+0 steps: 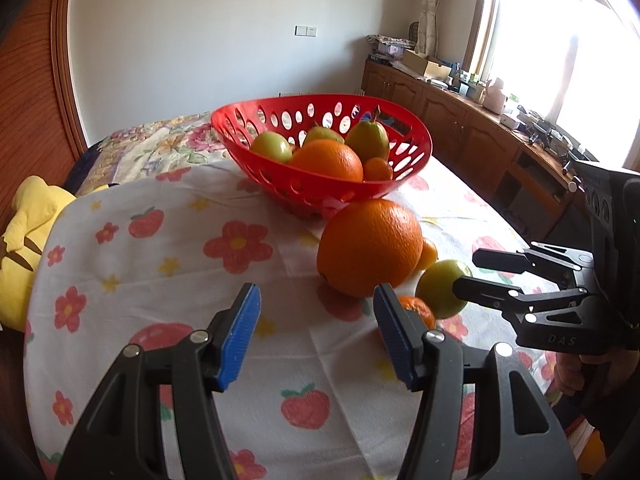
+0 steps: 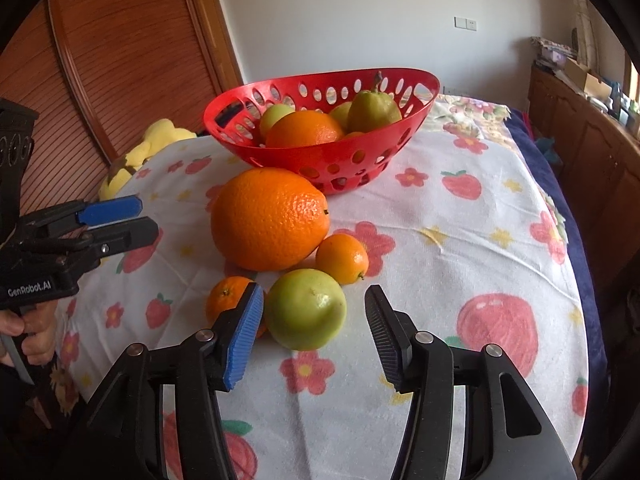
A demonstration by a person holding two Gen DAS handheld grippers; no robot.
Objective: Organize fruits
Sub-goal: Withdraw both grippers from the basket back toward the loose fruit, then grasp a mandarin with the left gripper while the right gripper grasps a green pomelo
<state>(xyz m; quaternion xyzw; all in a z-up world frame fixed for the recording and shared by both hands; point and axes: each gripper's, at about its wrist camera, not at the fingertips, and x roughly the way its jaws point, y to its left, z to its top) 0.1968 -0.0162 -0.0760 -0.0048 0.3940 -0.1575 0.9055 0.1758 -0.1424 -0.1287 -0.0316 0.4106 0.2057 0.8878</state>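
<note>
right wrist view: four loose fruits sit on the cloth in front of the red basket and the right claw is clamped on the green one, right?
Not clamped. The right wrist view shows the right claw open, with the green fruit between its jaws. The rest holds.

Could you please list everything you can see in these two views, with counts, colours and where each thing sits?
basket: one, red, perforated, far part of the cloth.
fruit in basket: one large orange, at least three green pear-like fruits, one small orange fruit.
big orange: one, on the cloth before the basket.
small orange fruits: two; one right of the big orange, one behind the right gripper's blue pad.
green fruit: one, between the right jaws, untouched.
cloth: one, white, strawberry and flower print.
plush toy: one, yellow, left edge.
cabinets: brown wood, cluttered top, under the window.
left gripper: black, blue pads, open, empty.
right gripper: open.
hands: one on each handle.
</note>
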